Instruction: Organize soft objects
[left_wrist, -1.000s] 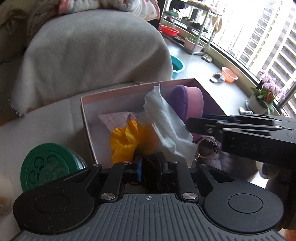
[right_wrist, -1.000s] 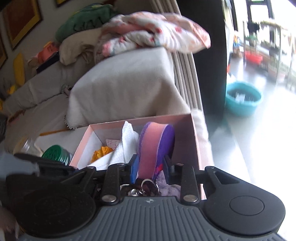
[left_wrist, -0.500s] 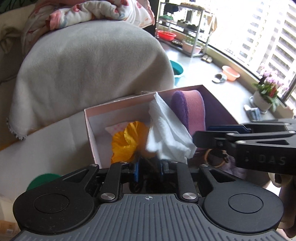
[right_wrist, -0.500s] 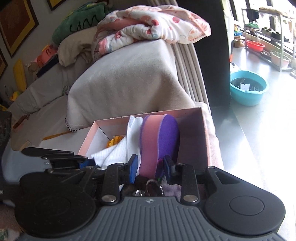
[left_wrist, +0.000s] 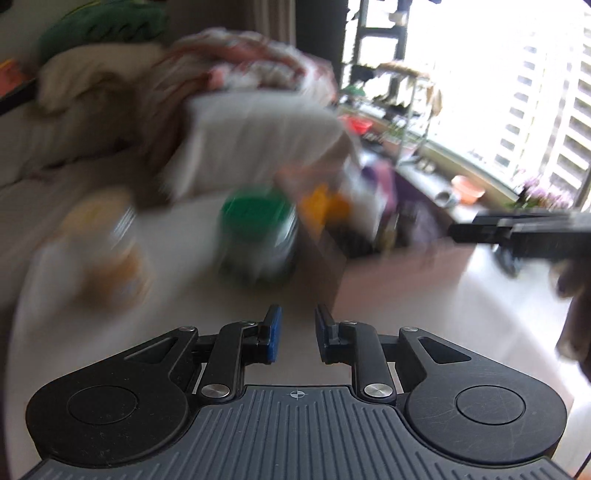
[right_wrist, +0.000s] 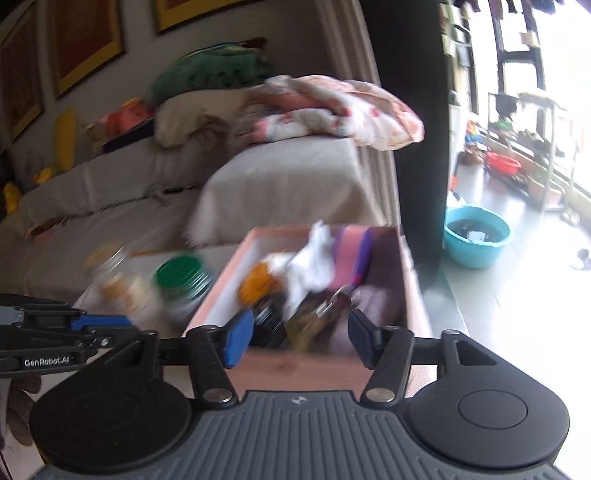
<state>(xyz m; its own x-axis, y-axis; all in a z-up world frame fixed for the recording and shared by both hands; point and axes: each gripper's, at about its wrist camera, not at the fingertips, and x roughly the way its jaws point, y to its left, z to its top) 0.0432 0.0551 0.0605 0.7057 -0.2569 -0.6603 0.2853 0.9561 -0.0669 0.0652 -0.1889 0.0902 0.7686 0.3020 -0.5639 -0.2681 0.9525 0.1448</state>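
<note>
A pink box (right_wrist: 295, 363) on the white table holds a yellow soft item (right_wrist: 256, 282), a white cloth (right_wrist: 312, 264), a pink-and-purple pad (right_wrist: 351, 254) and a key ring (right_wrist: 341, 299). My right gripper (right_wrist: 297, 338) is open and empty, just in front of the box's near wall. My left gripper (left_wrist: 295, 330) is open and empty, pulled back over the bare table; it also shows in the right wrist view (right_wrist: 99, 323). The left wrist view is motion-blurred; the box (left_wrist: 325, 266) and yellow item (left_wrist: 323, 206) show ahead to the right.
A green-lidded jar (right_wrist: 183, 286) and a clear jar (right_wrist: 118, 284) stand left of the box. A sofa with a grey blanket (right_wrist: 295, 177) and piled bedding lies behind. A blue basin (right_wrist: 476, 240) sits on the floor at right.
Both grippers have opened and pulled back out of the box. The left let go of the yellow item and white cloth; the right let go of the pink-and-purple pad. All lie in the box.
</note>
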